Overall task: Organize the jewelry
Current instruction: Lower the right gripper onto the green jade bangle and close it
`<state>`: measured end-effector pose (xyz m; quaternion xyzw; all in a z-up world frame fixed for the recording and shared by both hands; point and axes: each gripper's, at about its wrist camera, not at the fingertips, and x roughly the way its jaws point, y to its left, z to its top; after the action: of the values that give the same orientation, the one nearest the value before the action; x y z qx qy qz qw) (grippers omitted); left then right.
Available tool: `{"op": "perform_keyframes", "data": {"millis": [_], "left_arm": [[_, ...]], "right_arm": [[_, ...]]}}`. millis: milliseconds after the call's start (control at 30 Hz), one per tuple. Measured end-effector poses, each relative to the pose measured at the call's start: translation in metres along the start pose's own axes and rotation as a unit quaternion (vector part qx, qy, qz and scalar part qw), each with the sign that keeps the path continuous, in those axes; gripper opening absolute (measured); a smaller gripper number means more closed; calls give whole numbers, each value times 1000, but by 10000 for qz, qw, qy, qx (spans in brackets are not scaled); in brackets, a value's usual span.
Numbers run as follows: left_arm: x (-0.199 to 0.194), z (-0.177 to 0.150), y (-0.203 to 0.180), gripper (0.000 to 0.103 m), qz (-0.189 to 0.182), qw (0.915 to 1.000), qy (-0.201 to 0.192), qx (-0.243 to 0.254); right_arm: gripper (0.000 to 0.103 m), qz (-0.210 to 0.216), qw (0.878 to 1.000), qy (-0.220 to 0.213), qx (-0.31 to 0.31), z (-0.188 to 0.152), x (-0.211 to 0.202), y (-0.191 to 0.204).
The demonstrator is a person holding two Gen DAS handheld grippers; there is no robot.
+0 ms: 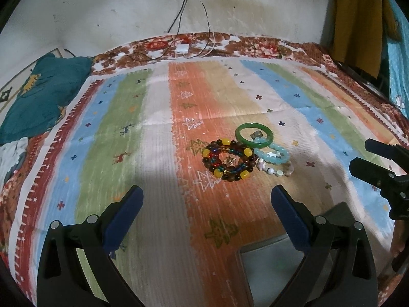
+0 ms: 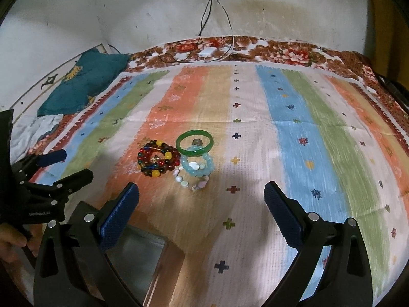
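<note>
scene: jewelry pile mid-bed on striped blanket (image 1: 158, 128) | items: green bangle (image 1: 254, 134) far, dark beaded bracelet (image 1: 227, 162) left, pale blue bracelet (image 1: 273, 153) and shell bracelet (image 1: 277, 170) right, overlapping | left hand-held gripper (image 1: 207, 199) spread, empty | right hand-held gripper (image 2: 202, 197) spread, empty | box (image 2: 133, 258) near | advice: likely lift the bangle first, pinching its far rim so the beads beneath stay put

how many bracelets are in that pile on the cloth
4, counting the bangle: green bangle farthest, dark multicolour beaded bracelet left, light blue beaded bracelet under the bangle's near edge, pale stone bracelet nearest. More may be hidden.
</note>
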<state>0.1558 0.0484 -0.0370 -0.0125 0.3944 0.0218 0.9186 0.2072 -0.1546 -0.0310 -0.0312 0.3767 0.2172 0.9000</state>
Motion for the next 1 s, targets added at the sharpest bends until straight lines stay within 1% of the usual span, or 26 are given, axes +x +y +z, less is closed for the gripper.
{"op": "perform_keyframes", "data": {"millis": [200, 600, 1000], "left_arm": [[17, 10, 1, 97, -8, 9999, 78, 108], [48, 25, 10, 97, -111, 9996, 230, 110], [74, 31, 14, 97, -214, 9989, 371, 209]], "right_arm": [[99, -10, 10000, 66, -42, 10, 13, -2], [99, -32, 9997, 240, -37, 26, 43, -9], [99, 71, 9987, 510, -61, 38, 80, -11]]}}
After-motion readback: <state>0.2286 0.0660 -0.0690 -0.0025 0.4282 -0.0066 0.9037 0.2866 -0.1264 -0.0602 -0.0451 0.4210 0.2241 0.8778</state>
